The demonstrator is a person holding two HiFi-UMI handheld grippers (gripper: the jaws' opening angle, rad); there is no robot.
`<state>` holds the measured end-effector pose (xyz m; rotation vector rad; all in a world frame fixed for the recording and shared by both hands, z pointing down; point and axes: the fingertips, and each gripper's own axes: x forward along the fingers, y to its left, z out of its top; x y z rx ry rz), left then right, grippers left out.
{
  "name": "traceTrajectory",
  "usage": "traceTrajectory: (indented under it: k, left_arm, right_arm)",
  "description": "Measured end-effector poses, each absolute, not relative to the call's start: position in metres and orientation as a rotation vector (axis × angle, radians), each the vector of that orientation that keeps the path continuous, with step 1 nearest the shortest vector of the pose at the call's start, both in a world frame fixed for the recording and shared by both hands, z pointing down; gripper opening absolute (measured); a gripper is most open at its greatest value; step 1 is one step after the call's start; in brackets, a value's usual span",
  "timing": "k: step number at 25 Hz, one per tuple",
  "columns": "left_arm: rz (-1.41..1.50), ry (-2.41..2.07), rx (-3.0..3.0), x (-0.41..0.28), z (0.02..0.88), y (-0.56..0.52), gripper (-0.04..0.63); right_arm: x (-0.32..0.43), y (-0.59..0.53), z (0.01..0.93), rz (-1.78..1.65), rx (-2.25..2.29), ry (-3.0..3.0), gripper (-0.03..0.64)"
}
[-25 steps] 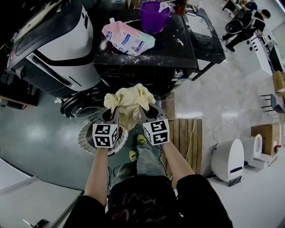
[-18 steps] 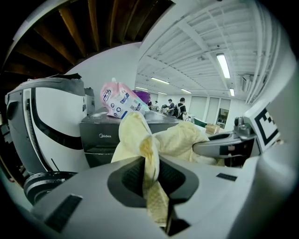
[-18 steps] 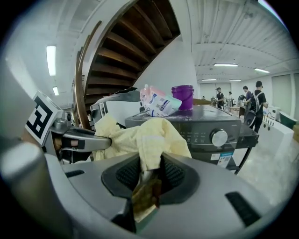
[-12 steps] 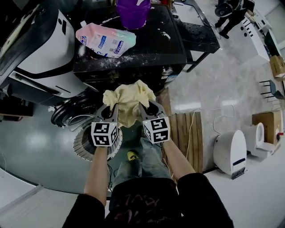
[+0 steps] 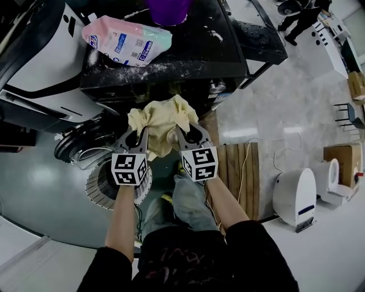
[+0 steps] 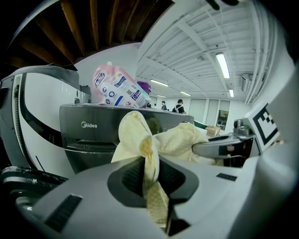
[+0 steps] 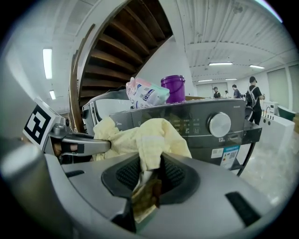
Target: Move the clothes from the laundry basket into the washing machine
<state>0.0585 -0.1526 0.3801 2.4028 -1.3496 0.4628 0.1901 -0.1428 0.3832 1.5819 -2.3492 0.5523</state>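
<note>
Though bunched, yellow cloth (image 5: 162, 117) crosswise, left gripper (image 5: 138, 133) to right gripper (image 5: 180, 132)

Two grey claws, left gripper (image 5: 138, 133) and right gripper (image 5: 185, 132), are pinching one pale yellow cloth (image 5: 160, 121); beyond them one black washing machine (image 5: 191, 57) is carrying one pink plastic pouch (image 5: 126, 41) and one purple bucket (image 5: 168, 8).

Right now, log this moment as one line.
left tongs: shut on yellow cloth | right tongs: shut on yellow cloth | position: in front of washing machine, not inside
</note>
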Motion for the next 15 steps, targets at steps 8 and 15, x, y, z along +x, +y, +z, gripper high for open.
traceTrajectory:
  k: [8, 15]
  left_arm:
    - [0.420, -1.371, 2.410, 0.064, 0.435, -0.163, 0.055]
    - [0.369, -1.389, 2.432, 0.072, 0.496, -0.180, 0.055]
  right_arm:
    - [0.196, -0.154, 0.439, 0.554, 1.605, -2.360, 0.097]
    - [0.205, -0.170, 0.502, 0.561, 1.637, -2.367, 0.098]
